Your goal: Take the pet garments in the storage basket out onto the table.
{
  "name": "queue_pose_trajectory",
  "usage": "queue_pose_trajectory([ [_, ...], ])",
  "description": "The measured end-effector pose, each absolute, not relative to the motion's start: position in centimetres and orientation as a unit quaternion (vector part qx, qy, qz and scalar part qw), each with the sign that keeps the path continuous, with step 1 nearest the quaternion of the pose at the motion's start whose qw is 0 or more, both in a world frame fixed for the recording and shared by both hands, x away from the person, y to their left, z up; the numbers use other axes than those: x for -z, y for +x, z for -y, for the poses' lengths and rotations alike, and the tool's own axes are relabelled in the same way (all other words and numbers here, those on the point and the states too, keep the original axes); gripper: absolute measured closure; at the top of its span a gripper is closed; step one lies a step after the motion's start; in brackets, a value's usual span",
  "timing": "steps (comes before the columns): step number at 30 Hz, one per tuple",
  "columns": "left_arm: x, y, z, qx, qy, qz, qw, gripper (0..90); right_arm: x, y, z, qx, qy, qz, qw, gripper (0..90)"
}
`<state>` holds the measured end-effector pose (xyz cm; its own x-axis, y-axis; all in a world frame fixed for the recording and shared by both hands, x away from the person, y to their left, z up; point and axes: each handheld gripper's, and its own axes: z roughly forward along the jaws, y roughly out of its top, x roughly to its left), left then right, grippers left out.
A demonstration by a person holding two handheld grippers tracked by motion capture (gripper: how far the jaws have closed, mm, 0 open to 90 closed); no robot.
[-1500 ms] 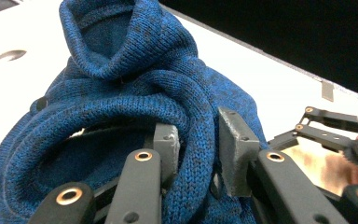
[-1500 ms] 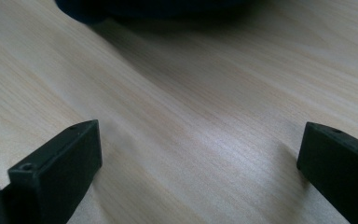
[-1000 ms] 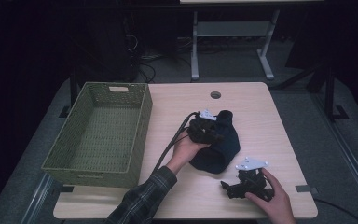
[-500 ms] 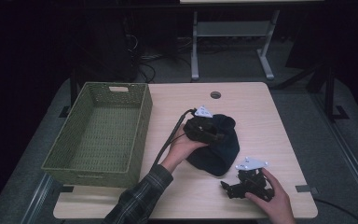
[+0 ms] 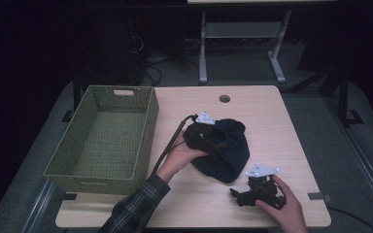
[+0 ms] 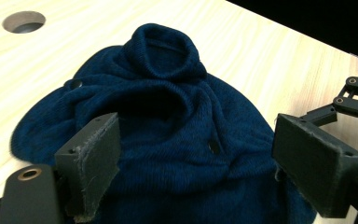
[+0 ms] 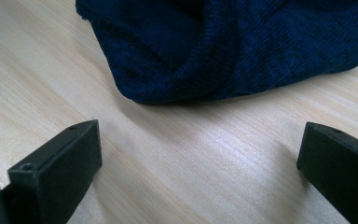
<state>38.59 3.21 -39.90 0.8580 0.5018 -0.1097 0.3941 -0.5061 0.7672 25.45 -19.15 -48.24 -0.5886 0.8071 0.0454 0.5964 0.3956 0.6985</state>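
sweater [image 6: 177, 140] on table [image 5: 291, 126], left claw [image 6: 196, 168] just opened

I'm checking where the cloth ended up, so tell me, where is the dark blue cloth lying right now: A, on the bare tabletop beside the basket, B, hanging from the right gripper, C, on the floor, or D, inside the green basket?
A: the cloth lies crumpled on the table, to the right of the basket, with the left gripper open over it.
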Motion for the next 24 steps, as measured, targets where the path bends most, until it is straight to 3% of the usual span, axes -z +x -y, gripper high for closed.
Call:
queue_pose_trajectory([
  [24, 40.4, 34.8, -7.1, -0.079, 0.858, -0.274, 0.429, 14.5, 48.2, 25.5, 19.2, -0.345, 0.426, -0.822, 0.153, 0.0],
])
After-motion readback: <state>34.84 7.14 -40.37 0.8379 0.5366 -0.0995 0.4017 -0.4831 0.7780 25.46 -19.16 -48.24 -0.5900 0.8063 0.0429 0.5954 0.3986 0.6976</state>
